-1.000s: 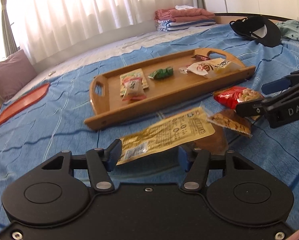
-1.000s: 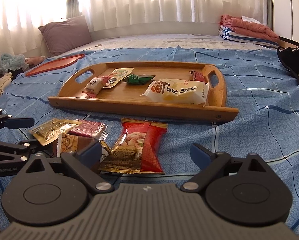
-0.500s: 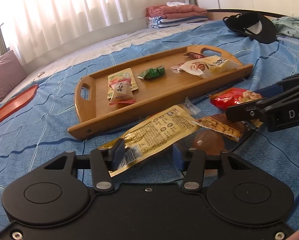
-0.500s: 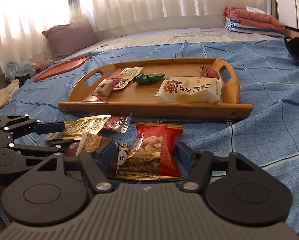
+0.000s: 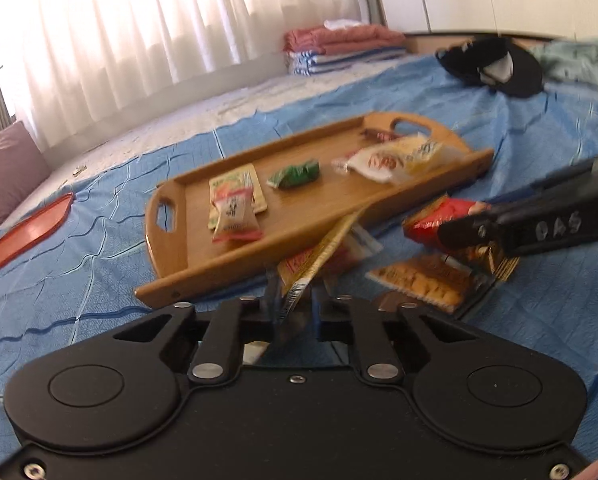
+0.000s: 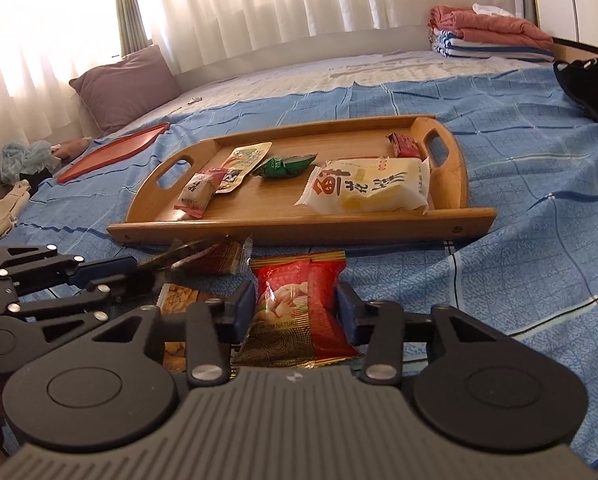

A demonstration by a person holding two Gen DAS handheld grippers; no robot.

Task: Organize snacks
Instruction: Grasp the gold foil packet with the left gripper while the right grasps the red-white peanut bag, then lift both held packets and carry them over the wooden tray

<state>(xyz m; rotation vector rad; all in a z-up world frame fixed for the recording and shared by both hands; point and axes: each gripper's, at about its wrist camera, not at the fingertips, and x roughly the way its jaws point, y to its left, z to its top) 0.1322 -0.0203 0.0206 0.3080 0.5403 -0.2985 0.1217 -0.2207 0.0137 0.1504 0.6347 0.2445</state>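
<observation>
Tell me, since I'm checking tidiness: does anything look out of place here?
Yes. The wooden tray holds several snacks, yet a cracker packet and dark-red wrapper lie loose on the blue bedspread before it.

Red nut packet (image 6: 299, 312), between right gripper (image 6: 295, 312) fingers: "FROM NATURE". Right gripper body, seen in left wrist view: white letters "DAS". White snack bag (image 6: 369, 190) on wooden tray (image 6: 299, 232): large Chinese characters. Other wrappers' print too small or blurred.
</observation>
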